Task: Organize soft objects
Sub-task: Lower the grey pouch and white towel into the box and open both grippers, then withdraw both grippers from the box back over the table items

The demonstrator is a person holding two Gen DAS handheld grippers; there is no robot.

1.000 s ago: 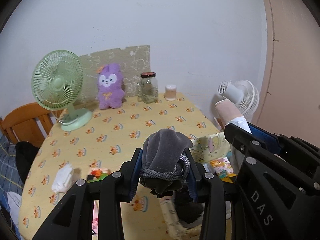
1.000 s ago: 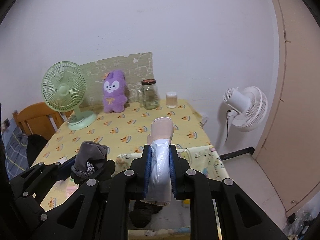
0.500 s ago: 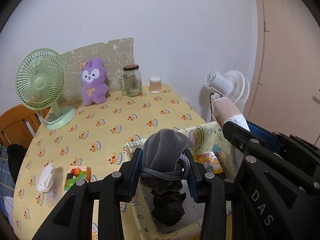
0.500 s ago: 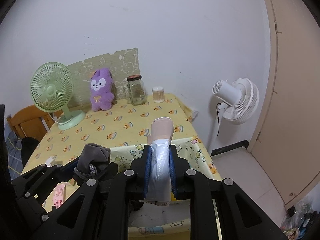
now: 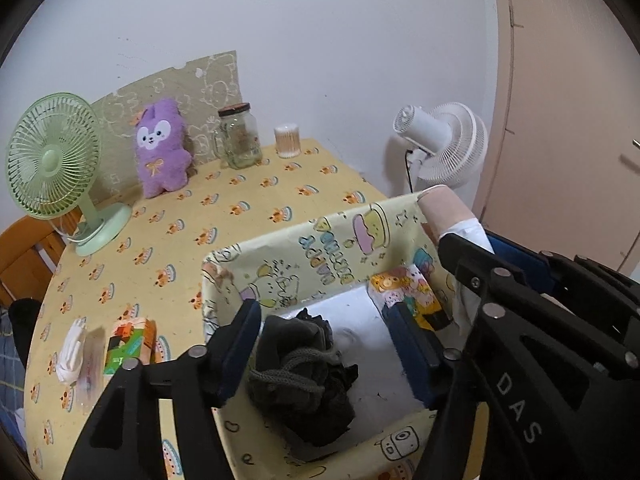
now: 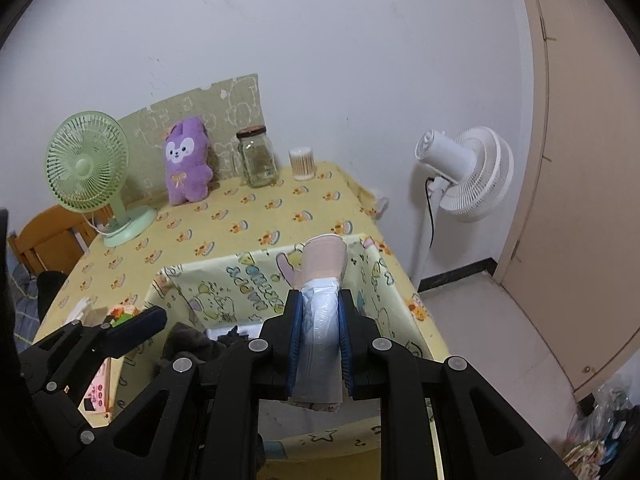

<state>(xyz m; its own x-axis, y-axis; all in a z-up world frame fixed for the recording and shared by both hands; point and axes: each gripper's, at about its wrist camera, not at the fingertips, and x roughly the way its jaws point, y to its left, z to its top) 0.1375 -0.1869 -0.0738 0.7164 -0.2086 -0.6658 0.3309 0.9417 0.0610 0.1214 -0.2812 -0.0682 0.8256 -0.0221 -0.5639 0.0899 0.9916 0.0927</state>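
Grey sock (image 5: 296, 364) lies in the yellow box (image 5: 320, 232); my left claw (image 5: 324, 344) has just been opening, released. Right claw (image 6: 320, 344) clenches a wrapped roll (image 6: 322, 280).

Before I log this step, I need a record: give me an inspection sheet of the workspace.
Surface: yellow patterned tablecloth.
Job's things: grey drawstring pouch in the cartoon-print storage box; rolled pink-and-white item above it.
Clutter: purple plush, glass jar, cotton-swab tub, green fan, small packets.
Grippers: left gripper jaws just opened, clear of the pouch; right gripper clamps the roll.
Cables: black cord on white fan.
Surroundings: wooden chair, door.
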